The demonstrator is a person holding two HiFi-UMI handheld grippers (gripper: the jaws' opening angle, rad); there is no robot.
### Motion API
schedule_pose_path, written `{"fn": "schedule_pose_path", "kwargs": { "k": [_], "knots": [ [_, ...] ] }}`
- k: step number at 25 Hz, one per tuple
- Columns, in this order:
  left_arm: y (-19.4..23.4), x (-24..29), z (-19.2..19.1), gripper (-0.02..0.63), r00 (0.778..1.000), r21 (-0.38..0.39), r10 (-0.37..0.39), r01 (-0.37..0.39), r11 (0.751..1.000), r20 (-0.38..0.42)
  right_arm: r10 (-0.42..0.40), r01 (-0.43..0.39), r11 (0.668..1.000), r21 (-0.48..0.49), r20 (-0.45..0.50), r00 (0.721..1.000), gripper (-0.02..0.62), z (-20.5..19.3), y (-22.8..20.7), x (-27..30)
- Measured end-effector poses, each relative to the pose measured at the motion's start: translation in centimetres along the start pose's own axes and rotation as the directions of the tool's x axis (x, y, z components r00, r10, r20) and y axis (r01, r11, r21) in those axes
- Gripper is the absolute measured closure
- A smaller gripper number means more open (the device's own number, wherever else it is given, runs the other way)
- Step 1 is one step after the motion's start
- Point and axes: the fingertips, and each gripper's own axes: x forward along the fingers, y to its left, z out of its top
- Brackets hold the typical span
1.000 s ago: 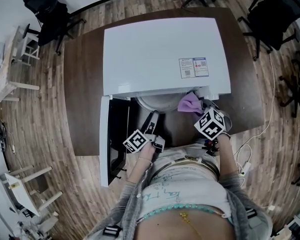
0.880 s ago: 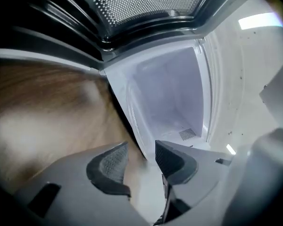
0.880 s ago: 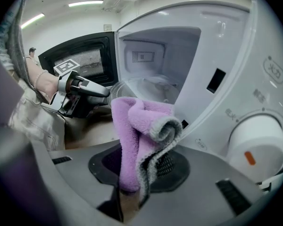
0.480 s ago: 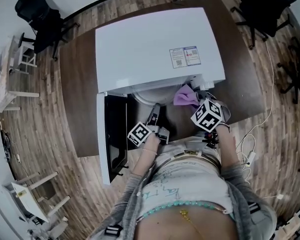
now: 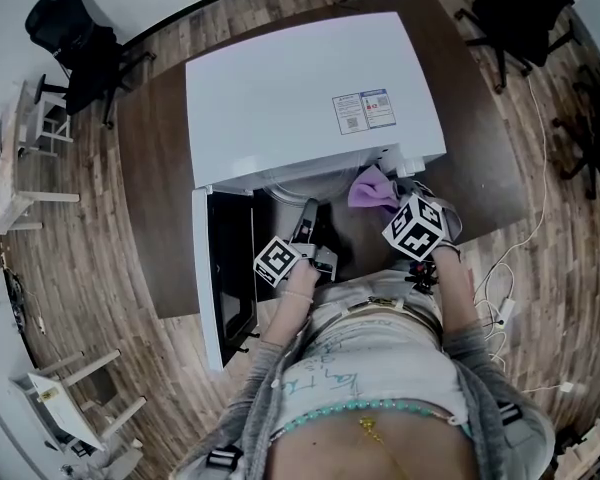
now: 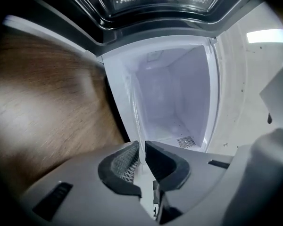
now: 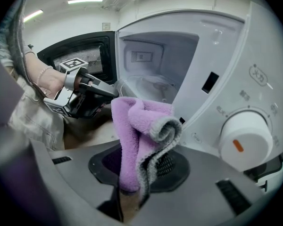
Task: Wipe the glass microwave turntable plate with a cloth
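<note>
As the left gripper (image 6: 142, 147) closes on the thin rim of the glass plate (image 5: 280, 196) at its twelve o'clock, the right gripper (image 7: 137, 171) pinches fluffy purple cloth (image 7: 137, 121). The boxy white microwave (image 5: 310, 98) stands on a brown table (image 5: 150, 178) over plank floor (image 5: 80, 268).

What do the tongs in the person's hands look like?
The left tongs and right tongs are grey plastic with dark, bumpy pads. Each carries a white cube with black square patterns. The person wears grey sleeves and a beaded bracelet. The left tongs are closing on the glass plate's rim.
</note>
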Motion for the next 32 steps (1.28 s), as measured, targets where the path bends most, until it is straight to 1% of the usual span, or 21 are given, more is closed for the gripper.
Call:
{"fn": "schedule_pose_path", "kwargs": {
  "k": [4, 10, 13, 14, 17, 21, 26, 29, 32],
  "knots": [
    [-0.1, 1.3, 1.0, 0.557, 1.0, 0.001, -0.002, 0.002, 1.0, 0.001, -0.003, 0.003, 1.0, 0.005, 0.0, 1.0, 0.48, 0.1, -0.3, -0.1],
    [0.1, 1.7, 1.2, 0.558, 1.0, -0.023, -0.003, 0.003, 1.0, 0.007, 0.0, 0.0, 1.0, 0.01, -0.003, 1.0, 0.48, 0.1, -0.5, 0.0],
    [-0.9, 2.4, 1.2, 0.558, 0.998, -0.058, -0.057, 0.058, 0.997, 0.015, 0.003, -0.003, 1.0, 0.01, -0.009, 1.0, 0.48, -0.1, -0.5, 0.1],
    [-0.9, 2.5, 1.3, 0.558, 0.998, -0.054, -0.06, 0.06, 0.997, 0.016, 0.004, -0.004, 1.0, 0.01, -0.011, 1.0, 0.48, -0.2, -0.4, 0.1],
    [0.0, 2.5, 1.9, 0.558, 1.0, -0.003, -0.009, 0.009, 1.0, 0.006, 0.009, -0.009, 1.0, 0.011, -0.012, 1.0, 0.48, -0.3, -0.3, 0.1],
    [0.0, 3.4, 2.7, 0.557, 1.0, 0.016, 0.006, -0.006, 1.0, 0.005, 0.02, -0.02, 1.0, 0.017, -0.015, 1.0, 0.48, -0.6, 0.2, 0.1],
    [-0.2, 3.9, 2.9, 0.558, 1.0, -0.005, 0.017, -0.017, 1.0, 0.014, 0.034, -0.033, 0.999, 0.015, -0.027, 0.999, 0.48, -1.3, 0.7, 0.3],
    [-0.1, 4.0, 3.0, 0.558, 0.999, -0.013, 0.032, -0.032, 0.999, 0.003, 0.033, -0.033, 0.999, 0.017, -0.028, 0.999, 0.48, -1.6, 0.8, 0.3],
    [0.1, 4.1, 2.9, 0.56, 0.998, -0.056, 0.064, -0.064, 0.996, 0.007, 0.032, -0.031, 0.999, 0.024, -0.026, 0.999, 0.48, -1.7, 0.8, 0.2]
  ]
}}
